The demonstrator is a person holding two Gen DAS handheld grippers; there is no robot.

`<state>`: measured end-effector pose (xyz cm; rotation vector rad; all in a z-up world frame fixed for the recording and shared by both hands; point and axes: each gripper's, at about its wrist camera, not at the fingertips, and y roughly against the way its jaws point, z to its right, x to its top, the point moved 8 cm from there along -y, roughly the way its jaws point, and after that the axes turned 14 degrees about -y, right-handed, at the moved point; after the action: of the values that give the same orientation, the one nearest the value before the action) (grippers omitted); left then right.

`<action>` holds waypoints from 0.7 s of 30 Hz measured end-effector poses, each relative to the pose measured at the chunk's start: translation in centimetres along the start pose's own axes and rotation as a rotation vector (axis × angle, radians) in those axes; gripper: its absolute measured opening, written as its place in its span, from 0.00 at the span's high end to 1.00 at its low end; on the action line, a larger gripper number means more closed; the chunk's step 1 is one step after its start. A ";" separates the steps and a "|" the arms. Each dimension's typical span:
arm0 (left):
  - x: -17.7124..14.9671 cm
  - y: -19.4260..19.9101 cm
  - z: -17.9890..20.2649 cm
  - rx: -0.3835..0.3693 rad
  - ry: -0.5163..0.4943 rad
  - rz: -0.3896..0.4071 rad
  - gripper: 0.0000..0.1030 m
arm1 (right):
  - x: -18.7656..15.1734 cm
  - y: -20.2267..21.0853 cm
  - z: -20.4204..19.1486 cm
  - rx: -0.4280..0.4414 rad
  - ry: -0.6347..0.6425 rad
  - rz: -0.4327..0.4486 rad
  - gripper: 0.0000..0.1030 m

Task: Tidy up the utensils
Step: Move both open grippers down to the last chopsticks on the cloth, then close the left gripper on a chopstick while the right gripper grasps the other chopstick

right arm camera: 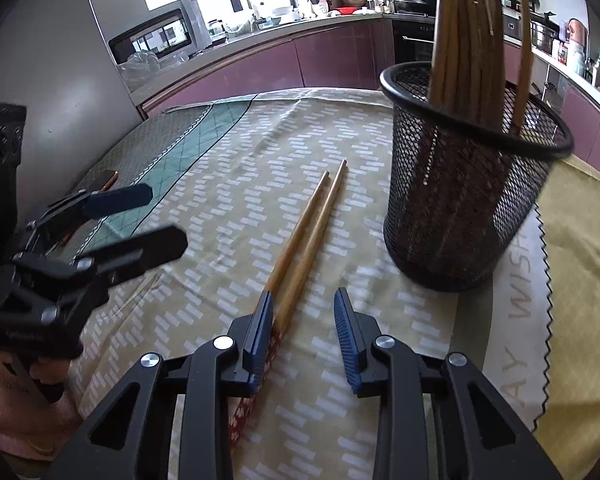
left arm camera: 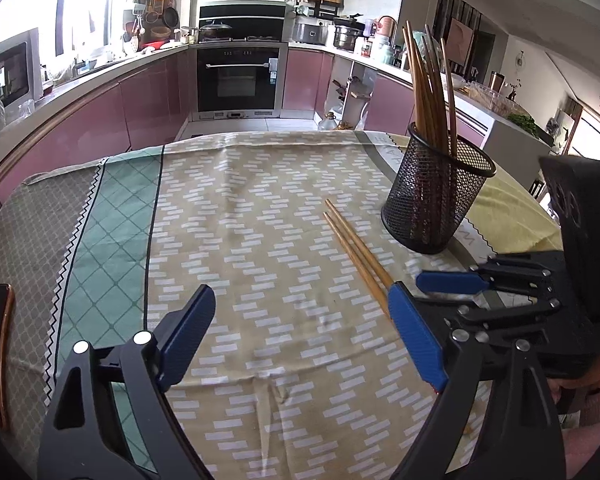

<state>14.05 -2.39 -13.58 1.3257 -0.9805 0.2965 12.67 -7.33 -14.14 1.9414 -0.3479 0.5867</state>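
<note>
A pair of wooden chopsticks (left arm camera: 356,254) lies on the patterned tablecloth (left arm camera: 260,240), left of a black mesh holder (left arm camera: 436,200) that stands upright with several chopsticks in it. My left gripper (left arm camera: 300,332) is open and empty over the cloth. In the right wrist view the chopsticks (right arm camera: 308,232) lie ahead and run under my open right gripper (right arm camera: 304,312); one stick sits between the fingers beside the left finger (right arm camera: 262,340). The holder (right arm camera: 464,184) stands to the right. The right gripper also shows in the left wrist view (left arm camera: 428,284).
A dark phone with a copper edge (left arm camera: 0,356) lies at the table's left edge. A yellow cloth section (right arm camera: 580,300) lies right of the holder. Kitchen counters, an oven (left arm camera: 238,76) and purple cabinets stand beyond the table.
</note>
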 end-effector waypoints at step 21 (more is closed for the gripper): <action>-0.4 -4.5 4.7 -0.103 -0.113 -0.139 0.44 | -0.2 0.5 2.5 0.024 -0.069 -0.021 0.90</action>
<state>14.89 -7.69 -17.25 1.3205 -0.9791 0.0644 12.89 -9.86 -14.72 1.9900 -0.3651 0.5129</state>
